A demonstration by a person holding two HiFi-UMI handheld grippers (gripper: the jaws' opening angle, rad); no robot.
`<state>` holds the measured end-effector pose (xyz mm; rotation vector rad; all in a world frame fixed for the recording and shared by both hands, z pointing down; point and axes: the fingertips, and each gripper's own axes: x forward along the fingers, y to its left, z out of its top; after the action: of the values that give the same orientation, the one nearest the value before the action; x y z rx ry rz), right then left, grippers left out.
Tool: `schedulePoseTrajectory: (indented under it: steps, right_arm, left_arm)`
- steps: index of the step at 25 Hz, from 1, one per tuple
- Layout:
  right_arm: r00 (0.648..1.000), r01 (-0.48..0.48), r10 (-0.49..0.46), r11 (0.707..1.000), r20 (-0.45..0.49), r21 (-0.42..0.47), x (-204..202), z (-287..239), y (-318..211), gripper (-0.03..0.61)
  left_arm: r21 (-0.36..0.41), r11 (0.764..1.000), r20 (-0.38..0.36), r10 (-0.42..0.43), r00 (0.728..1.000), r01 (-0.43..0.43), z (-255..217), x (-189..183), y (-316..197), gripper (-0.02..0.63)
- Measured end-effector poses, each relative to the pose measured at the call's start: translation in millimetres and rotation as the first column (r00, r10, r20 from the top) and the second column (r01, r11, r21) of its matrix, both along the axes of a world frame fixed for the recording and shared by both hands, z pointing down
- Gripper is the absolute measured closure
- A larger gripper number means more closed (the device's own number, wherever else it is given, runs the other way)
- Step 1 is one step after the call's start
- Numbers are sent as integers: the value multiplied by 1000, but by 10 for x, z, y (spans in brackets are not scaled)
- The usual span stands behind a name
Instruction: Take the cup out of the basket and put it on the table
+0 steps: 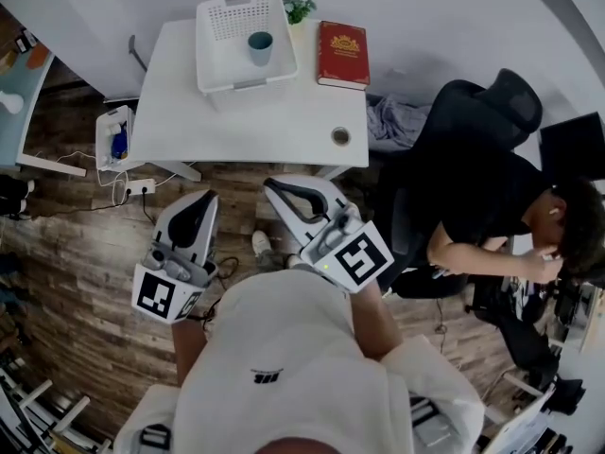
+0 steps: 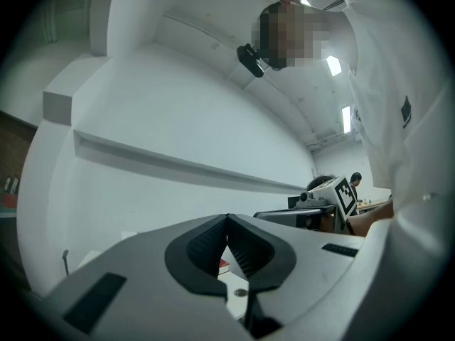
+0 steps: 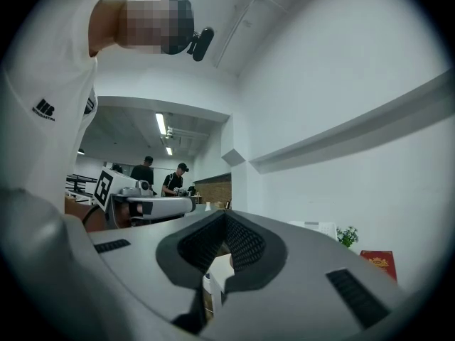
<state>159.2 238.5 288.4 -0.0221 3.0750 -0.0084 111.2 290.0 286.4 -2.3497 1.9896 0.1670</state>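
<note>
Before you stands the white rectangular table (image 1: 265, 121), and at its far edge sits the white perforated plastic basket (image 1: 216, 26). You hold both grey grippers on the table's near side, over the wooden floor (image 1: 76, 253) — the left gripper (image 1: 202, 199) has its jaws pressed together on nothing, and so does the right gripper (image 1: 275, 186). A red hardcover book (image 1: 342, 53) lies just right of the basket. The small teal cup (image 1: 260, 45) stands upright inside the basket.

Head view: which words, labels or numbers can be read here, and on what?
Red hardcover book: gold cover print, too small to read.
White shirt: small black logo, not legible.
Left gripper and right gripper cubes: square patterns, no text.
</note>
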Motion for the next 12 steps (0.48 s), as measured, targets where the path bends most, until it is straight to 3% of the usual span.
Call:
schedulePoseTrajectory:
  steps: [12]
  right_arm:
    - [999,-41,41,999,-16,25,-495,-46,-259,566]
  left_arm:
    - [13,999,-25,45,999,-45,2,-498,-305,603]
